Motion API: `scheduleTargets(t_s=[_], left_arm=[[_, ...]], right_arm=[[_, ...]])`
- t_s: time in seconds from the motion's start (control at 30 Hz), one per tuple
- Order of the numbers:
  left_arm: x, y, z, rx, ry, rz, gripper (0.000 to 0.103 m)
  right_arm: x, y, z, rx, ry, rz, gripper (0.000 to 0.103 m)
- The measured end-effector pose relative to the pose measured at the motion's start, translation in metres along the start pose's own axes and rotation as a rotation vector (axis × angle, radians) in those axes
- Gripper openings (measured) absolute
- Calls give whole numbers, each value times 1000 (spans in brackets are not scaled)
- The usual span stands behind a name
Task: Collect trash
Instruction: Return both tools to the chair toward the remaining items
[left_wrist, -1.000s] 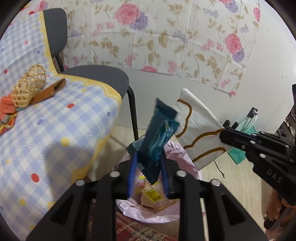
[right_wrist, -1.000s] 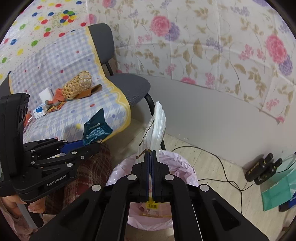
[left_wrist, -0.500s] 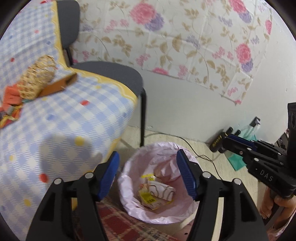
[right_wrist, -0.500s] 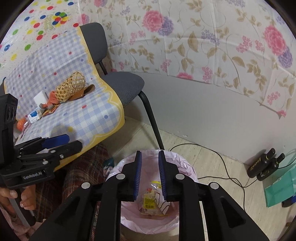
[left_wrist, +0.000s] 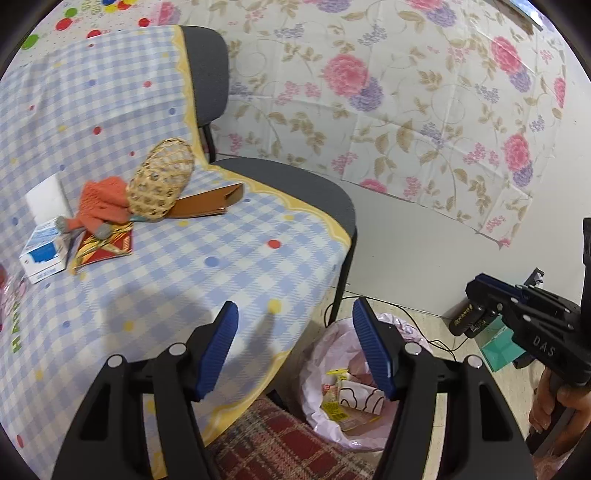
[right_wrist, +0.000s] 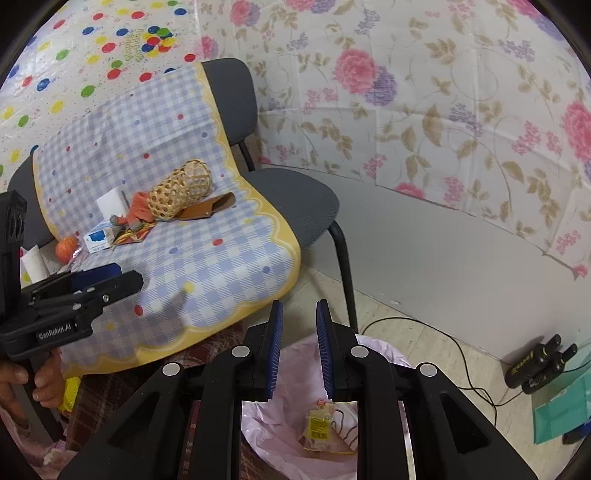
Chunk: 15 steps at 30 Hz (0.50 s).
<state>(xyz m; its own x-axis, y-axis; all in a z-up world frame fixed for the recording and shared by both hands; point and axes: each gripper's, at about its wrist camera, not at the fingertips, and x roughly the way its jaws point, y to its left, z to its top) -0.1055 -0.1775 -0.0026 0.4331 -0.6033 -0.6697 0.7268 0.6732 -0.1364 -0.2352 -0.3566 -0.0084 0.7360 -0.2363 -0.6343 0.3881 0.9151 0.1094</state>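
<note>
Both my grippers hung empty over the floor by the chair (left_wrist: 280, 184): the left gripper (left_wrist: 295, 350) with its jaws spread wide, the right gripper (right_wrist: 299, 354) with its jaws a narrow gap apart, neither clamped on anything. The bin (left_wrist: 325, 354), lined in pink plastic, stood on the floor just beside the chair's front leg, wrappers (right_wrist: 325, 428) lying in its bottom: a yellow-labelled packet and a white one with brown scrollwork, crumpled and light.

More litter looked to be waiting near the cloth's (left_wrist: 221, 266) left edge: a red and gold wrapper (left_wrist: 107, 247) lying flat, half under an orange knitted toy (left_wrist: 99, 206), with a small blue and white box (left_wrist: 42, 254) touching its left side. A wicker basket (left_wrist: 160, 184) lay on its side behind them.

To my mind the next reach belonged to the left gripper, coming in low at the wrapper's free corner and pinching foil only, since the toy rested on it and could drag along
</note>
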Motion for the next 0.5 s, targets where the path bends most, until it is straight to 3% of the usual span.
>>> scheduleTargets(t_s=[0.13,0.23,0.5], left_arm=[[-8,20,-1,-24,-15,64,64],[-14,38,-1,-42,-21,139,70],[-45,133,-4,-168,-57,373,70]], right_arm=[[14,16,12,-21,3,53,25],[25,37,23,-61,-7,98,30],[59,102,59,-145,-19,215,41]])
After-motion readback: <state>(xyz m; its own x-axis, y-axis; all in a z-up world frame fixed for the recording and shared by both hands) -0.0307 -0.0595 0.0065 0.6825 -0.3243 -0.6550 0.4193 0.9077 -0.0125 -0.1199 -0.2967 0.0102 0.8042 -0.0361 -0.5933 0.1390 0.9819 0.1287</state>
